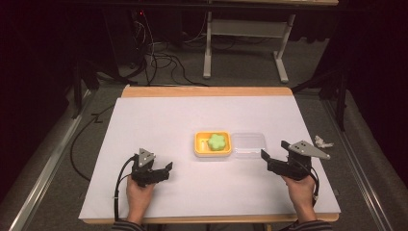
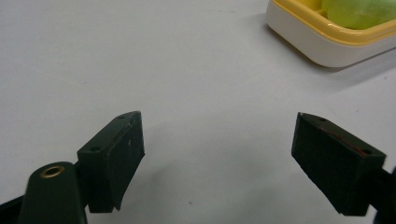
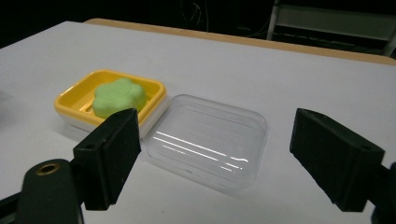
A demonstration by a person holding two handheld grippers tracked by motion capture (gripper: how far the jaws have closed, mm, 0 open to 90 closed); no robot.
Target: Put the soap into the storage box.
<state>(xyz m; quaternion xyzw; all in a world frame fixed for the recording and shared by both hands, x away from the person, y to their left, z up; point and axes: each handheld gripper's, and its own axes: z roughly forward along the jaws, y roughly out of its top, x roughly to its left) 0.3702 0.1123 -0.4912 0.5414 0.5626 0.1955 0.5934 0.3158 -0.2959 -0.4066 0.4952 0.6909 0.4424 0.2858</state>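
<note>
1. We read the job as closing the soap box, and it looks barely begun: the clear, glossy plastic lid (image 3: 208, 144) lies flat on the counter (image 1: 159, 120), touching the right-hand edge of the yellow-rimmed rectangular plastic soap dish with its white base (image 3: 70, 100), nothing lifted yet.
2. Already in place: the pale green, flower-shaped soap bar (image 3: 119, 97) sits inside the dish, matte and soft-edged, lobes rounded.
3. Right gripper (image 3: 215, 140) is near the lid, on the side away from the dish. Its fingers stand wide, empty, with the lid lying beyond them, not between the pads. Left to do, in our judgement: grasp the lid, carry it over the dish, seat it.
4. Left gripper (image 2: 217, 140) sits well apart from the dish, on its left and nearer the person; fingers spread wide on nothing, bare counter beneath.
5. Materials: the lid is thin, see-through, with rounded corners and bright streaks of reflected light, so likely slippery and flexible. The dish is opaque, smooth, thick-walled. The counter top is a flat white matte sheet with a wooden edge.
</note>
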